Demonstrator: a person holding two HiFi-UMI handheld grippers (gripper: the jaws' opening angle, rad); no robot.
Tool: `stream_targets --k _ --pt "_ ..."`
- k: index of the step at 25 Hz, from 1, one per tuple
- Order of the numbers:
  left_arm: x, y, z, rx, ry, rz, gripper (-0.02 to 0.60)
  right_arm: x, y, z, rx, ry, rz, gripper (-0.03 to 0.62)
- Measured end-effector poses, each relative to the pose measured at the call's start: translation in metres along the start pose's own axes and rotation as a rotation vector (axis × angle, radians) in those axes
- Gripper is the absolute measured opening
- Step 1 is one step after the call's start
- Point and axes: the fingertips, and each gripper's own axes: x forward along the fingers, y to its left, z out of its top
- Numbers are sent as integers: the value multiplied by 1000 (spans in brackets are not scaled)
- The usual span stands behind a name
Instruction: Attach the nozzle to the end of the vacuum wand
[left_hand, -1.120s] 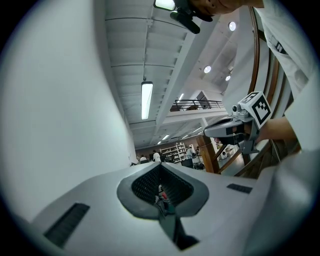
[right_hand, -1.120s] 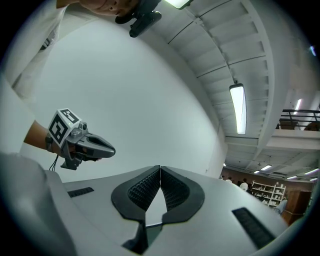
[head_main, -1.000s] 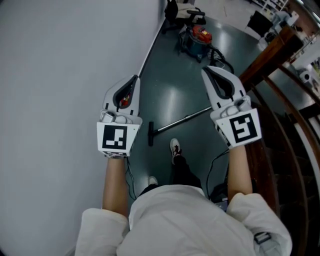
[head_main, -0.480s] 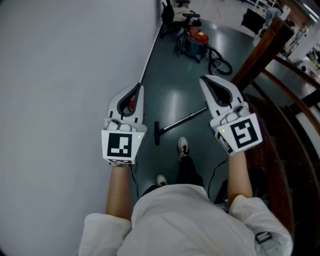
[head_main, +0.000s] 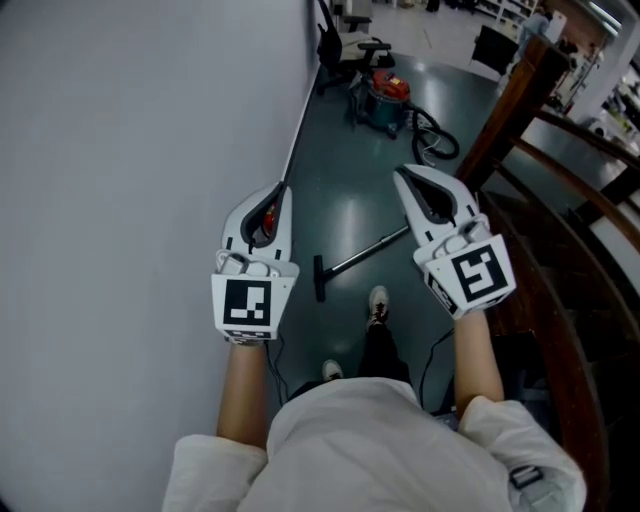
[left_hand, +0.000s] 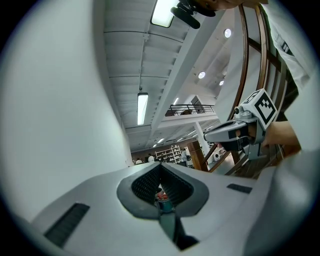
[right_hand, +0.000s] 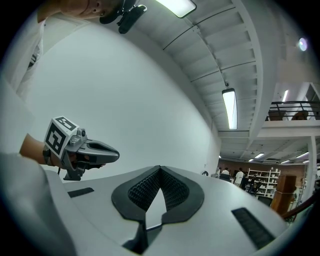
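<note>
The left gripper and the right gripper were both fully closed, their ribbed pads meeting at the tips with nothing held between them. Each was carried at about the same height, pointing forward and roughly level, with the marker cubes facing up toward the head camera and the forearms reaching out side by side from white sleeves.

The vacuum wand lay on the dark floor well below the grippers and between them in the head view, slanting up to the right. The dark nozzle sat crosswise at its lower left end, but whether the two were joined could not be told. One shoe stood just beside the wand. The red-topped vacuum cleaner with its black hose stood farther ahead, near the grey wall. A wooden railing ran along the right.

Compared with a second earlier, the jaws were unchanged. The cleaner, wand and nozzle sat slightly lower in the head view, and the forward shoe had shifted right.
</note>
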Motion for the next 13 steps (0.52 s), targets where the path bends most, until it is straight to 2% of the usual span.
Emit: stream_targets --k 13 --pt "-20 -10 -6 -15 7 -9 2 -17 12 -5 12 11 -28 26"
